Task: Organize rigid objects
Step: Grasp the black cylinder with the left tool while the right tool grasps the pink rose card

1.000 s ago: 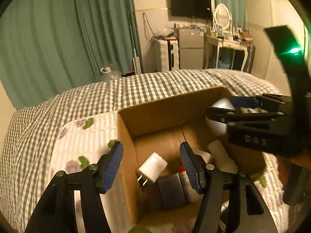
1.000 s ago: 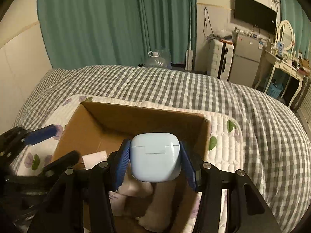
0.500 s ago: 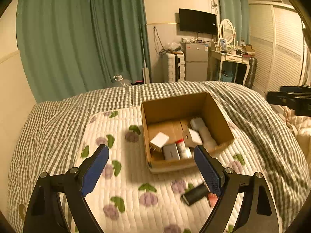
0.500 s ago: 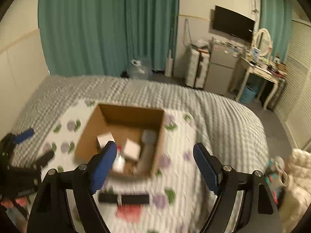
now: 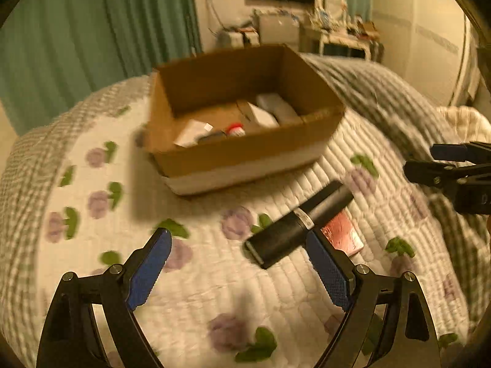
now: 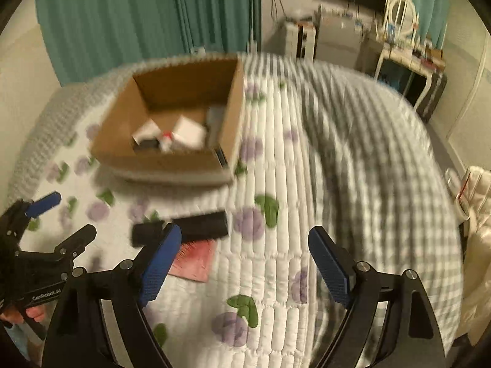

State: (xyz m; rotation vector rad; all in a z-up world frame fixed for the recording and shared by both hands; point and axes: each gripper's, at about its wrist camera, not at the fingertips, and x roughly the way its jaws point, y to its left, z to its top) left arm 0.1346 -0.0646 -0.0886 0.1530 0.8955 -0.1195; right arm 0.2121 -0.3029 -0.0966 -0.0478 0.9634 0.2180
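1. Left wrist view: the left gripper (image 5: pixel 237 271) hangs over the quilt (image 5: pixel 190 279) with its jaws spread wide and nothing between the blue pads (image 5: pixel 149 271).
2. The box (image 5: pixel 242 150) sits on the quilt beyond the gripper, open at the top, brown walls with a pale band along the bottom.
3. Inside the box lie several small items: a white block (image 5: pixel 191 128) near the front wall, a red-capped piece (image 5: pixel 234 129) just right of it, and more white pieces (image 5: pixel 270 110) toward the back right; blur hides what they are.
4. In front of the box, to the right, a black cylinder (image 5: pixel 299 219) lies slanted on the quilt, its near end close to the right pad.
5. A pink card (image 5: pixel 342 234) lies flat in front of the box too, touching the cylinder's near side and partly tucked under it.
6. Right of the box, at the frame edge, the right gripper (image 5: pixel 451 165) shows side-on, jaws apart, holding nothing.
7. Right wrist view: the right gripper (image 6: pixel 244 265) hovers with jaws wide apart and empty.
8. The box (image 6: pixel 172 159) sits up and left, white pieces showing inside, all smeared by motion.
9. In front of the box lies the cylinder (image 6: pixel 184 230), with the card (image 6: pixel 196 260) on its near side, partly behind the left pad.
10. Left of the box's front, low in the frame, the left gripper (image 6: pixel 58 214) is open and empty.
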